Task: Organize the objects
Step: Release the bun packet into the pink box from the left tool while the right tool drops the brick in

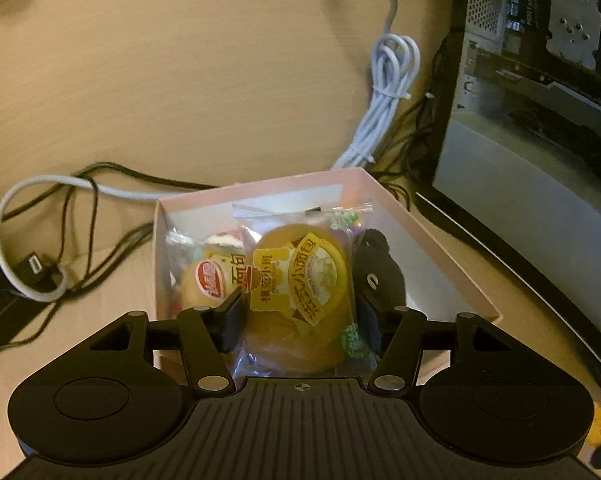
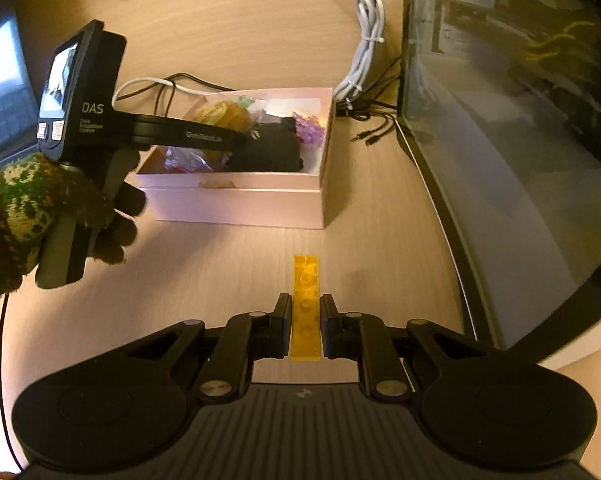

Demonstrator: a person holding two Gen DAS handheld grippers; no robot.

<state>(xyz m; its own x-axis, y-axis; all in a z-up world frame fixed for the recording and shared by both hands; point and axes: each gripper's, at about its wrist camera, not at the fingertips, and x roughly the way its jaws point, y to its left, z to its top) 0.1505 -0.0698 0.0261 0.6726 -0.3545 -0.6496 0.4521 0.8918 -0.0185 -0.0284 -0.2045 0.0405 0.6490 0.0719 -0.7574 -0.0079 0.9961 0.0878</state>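
A pale wood counter [image 2: 228, 24] carries one pink box [image 2: 236, 196], a coiled white cable [image 2: 366, 36] and loose black wires [image 1: 100, 216], with a dark PC case [image 2: 520, 140] along the right. The left gripper [image 1: 300, 312] hangs over the box, fingers clamped on one bun packet [image 1: 300, 280]; a second packet [image 1: 208, 276] lies inside. The right gripper [image 2: 305, 326] has its fingers closed on one yellow brick [image 2: 306, 276] on the counter
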